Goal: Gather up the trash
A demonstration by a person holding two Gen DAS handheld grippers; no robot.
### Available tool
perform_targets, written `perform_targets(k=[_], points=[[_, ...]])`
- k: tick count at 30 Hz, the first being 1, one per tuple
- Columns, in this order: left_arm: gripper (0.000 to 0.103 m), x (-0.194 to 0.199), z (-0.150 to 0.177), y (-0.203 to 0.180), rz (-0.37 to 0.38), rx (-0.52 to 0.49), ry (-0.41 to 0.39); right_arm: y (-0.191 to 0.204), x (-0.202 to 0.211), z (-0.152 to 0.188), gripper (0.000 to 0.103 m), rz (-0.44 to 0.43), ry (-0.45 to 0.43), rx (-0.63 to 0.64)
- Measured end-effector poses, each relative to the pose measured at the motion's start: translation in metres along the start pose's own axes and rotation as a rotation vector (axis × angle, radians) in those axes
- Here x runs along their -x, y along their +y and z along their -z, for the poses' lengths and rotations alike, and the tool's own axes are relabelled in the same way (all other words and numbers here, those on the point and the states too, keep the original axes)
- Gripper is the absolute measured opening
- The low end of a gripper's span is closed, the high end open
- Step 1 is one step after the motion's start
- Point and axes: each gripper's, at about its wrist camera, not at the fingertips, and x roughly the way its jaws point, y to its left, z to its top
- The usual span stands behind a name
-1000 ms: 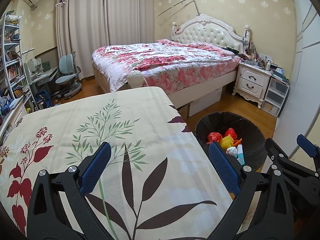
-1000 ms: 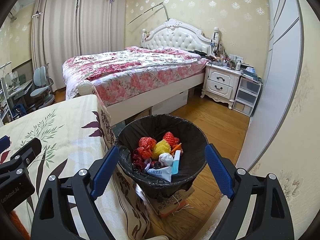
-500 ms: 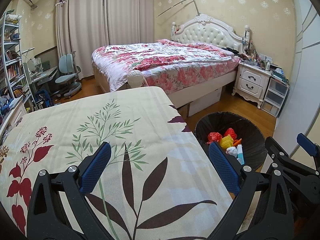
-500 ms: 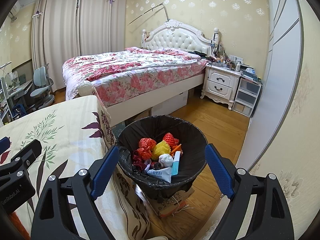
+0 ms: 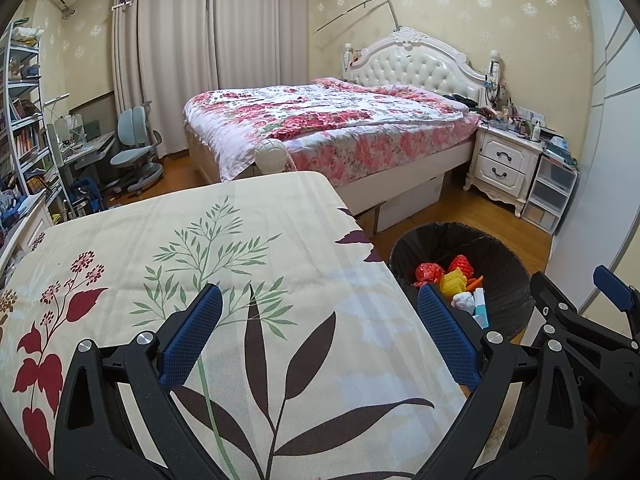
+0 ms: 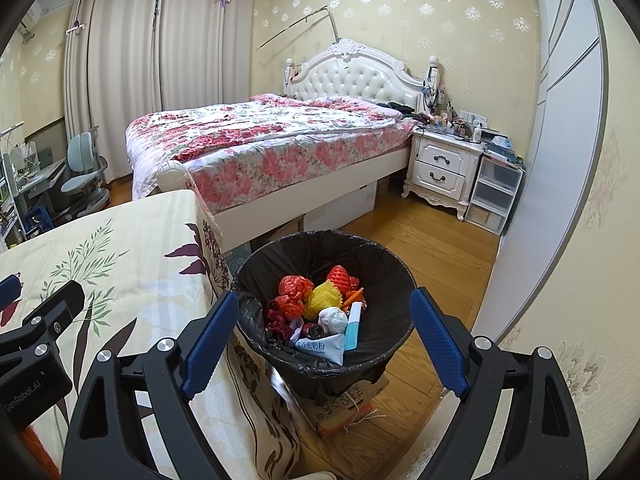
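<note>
Right claw [image 6: 324, 340] spread empty above black-lined bin [image 6: 384, 276], red, yellow wrappers [image 6: 320, 300] inside

Trash [image 6: 320, 312] in bin [image 6: 384, 264]; bin right of table [image 6: 120, 256]; bed [image 6: 260, 140] behind.

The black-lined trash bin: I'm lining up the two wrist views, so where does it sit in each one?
Left wrist: trash bin at lower right, past the table's right edge, partly behind the left gripper's right finger.
Right wrist: trash bin at lower centre, between the open fingers of the right gripper.
Shared landmark: the white nightstand beside the bed, beyond the bin in both.
</note>
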Motion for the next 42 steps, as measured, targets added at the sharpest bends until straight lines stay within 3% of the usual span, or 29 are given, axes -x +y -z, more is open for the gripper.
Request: perform_targets(k=[42], points=[[0.096, 0.0055, 0.0054, -0.0021, 0.003, 0.013, -0.022, 0.0025, 0.0, -0.0005, 0.085, 0.001, 0.0, 0.001]])
